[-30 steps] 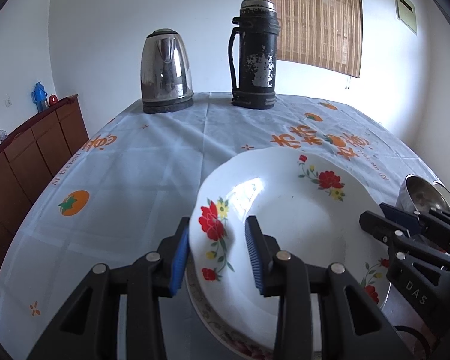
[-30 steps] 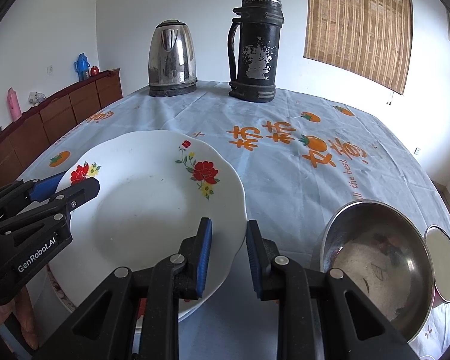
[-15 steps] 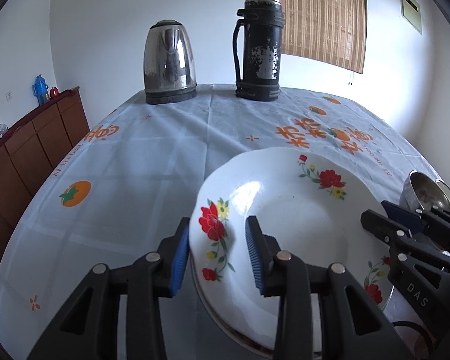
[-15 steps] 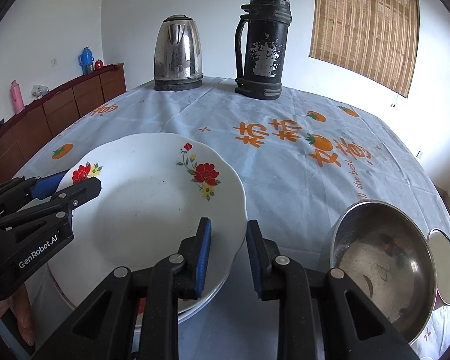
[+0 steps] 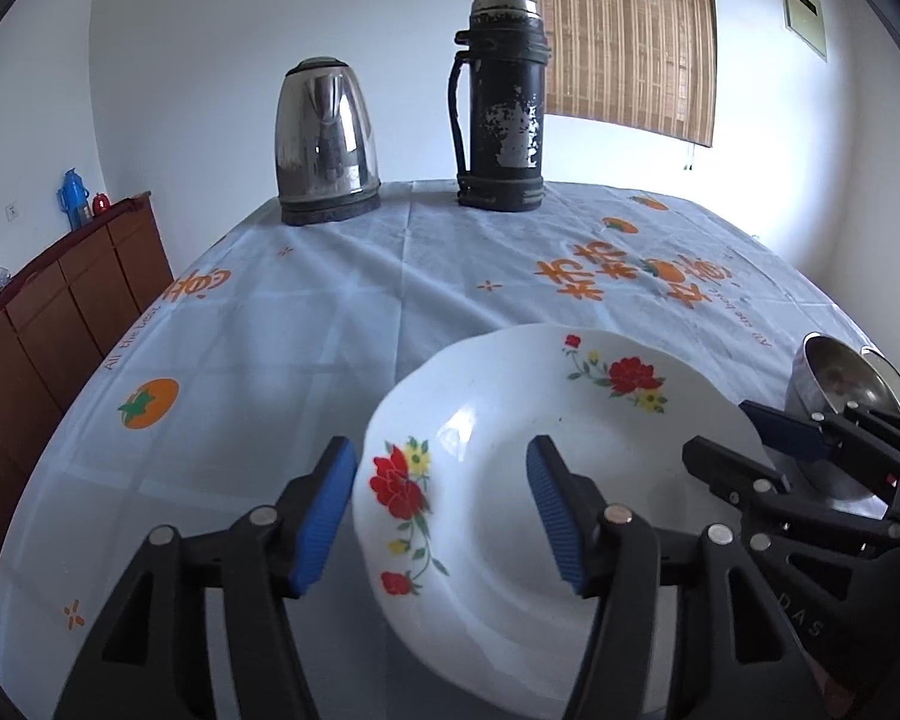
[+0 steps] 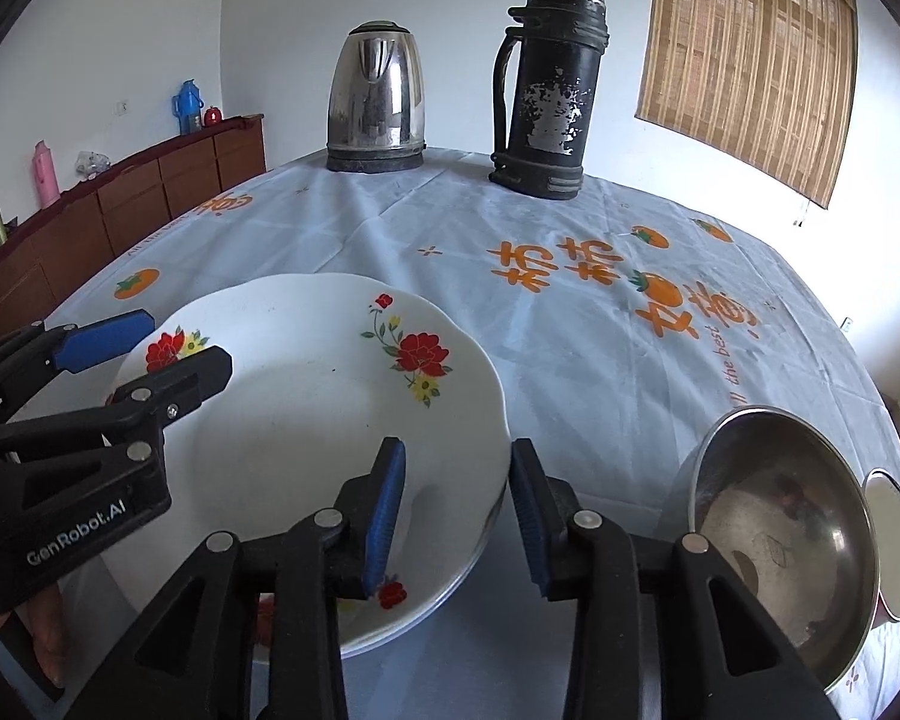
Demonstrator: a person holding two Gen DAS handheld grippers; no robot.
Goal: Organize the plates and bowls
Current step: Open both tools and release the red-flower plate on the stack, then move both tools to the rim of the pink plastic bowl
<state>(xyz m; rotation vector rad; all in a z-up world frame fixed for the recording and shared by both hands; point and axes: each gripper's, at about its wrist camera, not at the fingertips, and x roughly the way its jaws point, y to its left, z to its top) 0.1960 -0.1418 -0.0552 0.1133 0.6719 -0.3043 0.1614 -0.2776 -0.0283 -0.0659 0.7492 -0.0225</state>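
Observation:
A white plate with red flowers (image 5: 600,438) (image 6: 306,408) lies on top of a low stack of plates near the table's front. My left gripper (image 5: 438,468) straddles its left rim, jaws opening, blue pads clear of the rim. My right gripper (image 6: 457,462) straddles the right rim; its jaws are opening too, with a gap on both sides. Each gripper shows in the other's view: the left gripper (image 6: 144,342) at the plate's left edge, the right gripper (image 5: 726,438) at its right edge.
A steel bowl (image 6: 774,540) (image 5: 840,372) stands right of the plates, with a smaller round dish (image 6: 894,552) beyond it. A kettle (image 5: 327,138) and a black flask (image 5: 501,102) stand at the far edge. A wooden cabinet (image 6: 120,204) lines the left wall.
Both grippers were shut on the plate's rim; now both have opened. The plate has sunk onto the stack and lies flatter.

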